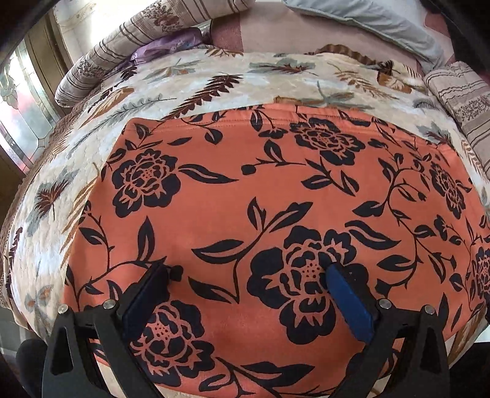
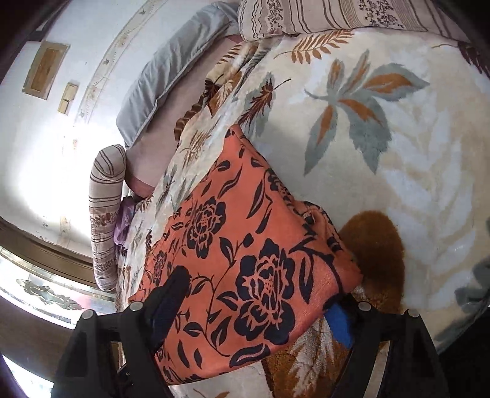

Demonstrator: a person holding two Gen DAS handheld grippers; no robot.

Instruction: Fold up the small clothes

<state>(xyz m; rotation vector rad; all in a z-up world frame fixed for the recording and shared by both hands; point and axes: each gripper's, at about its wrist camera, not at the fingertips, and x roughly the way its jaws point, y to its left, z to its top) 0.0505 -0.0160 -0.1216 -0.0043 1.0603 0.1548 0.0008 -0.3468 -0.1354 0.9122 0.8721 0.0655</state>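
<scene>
Seen from the left tool (image 1: 245,275), the orange garment of soft fabric printed with black flowers and leaves (image 1: 260,208) lies spread flat on the bed directly under and ahead of its fingers, filling the lower and middle part of that view; its far hemmed edge runs across from left to right, so the cloth's long axis lies crosswise to the way this tool points. The left tool's fingers stand wide apart, each blue pad low over the print or resting on it, I cannot tell which, with nothing pinched between them. Beyond the hem stretches the cream plush blanket with grey and rust leaf motifs (image 1: 190,79), and behind it two striped bolster cushions (image 1: 92,70) and one grey pillow (image 1: 367,21). Moving rightward to the right tool (image 2: 260,303), the same garment (image 2: 245,245) appears as a thicker, already doubled panel running away and to the left from that tool, its near right corner just at the blue pad of the right finger. This tool is also spread wide; the cloth's near edge lies between its fingers, but the pads do not press on it, so I judge nothing is gripped. The right tool looks nearer to a free edge, the left one sits mid-panel. By count: one garment, two tools, one blanket (image 2: 398,153).
</scene>
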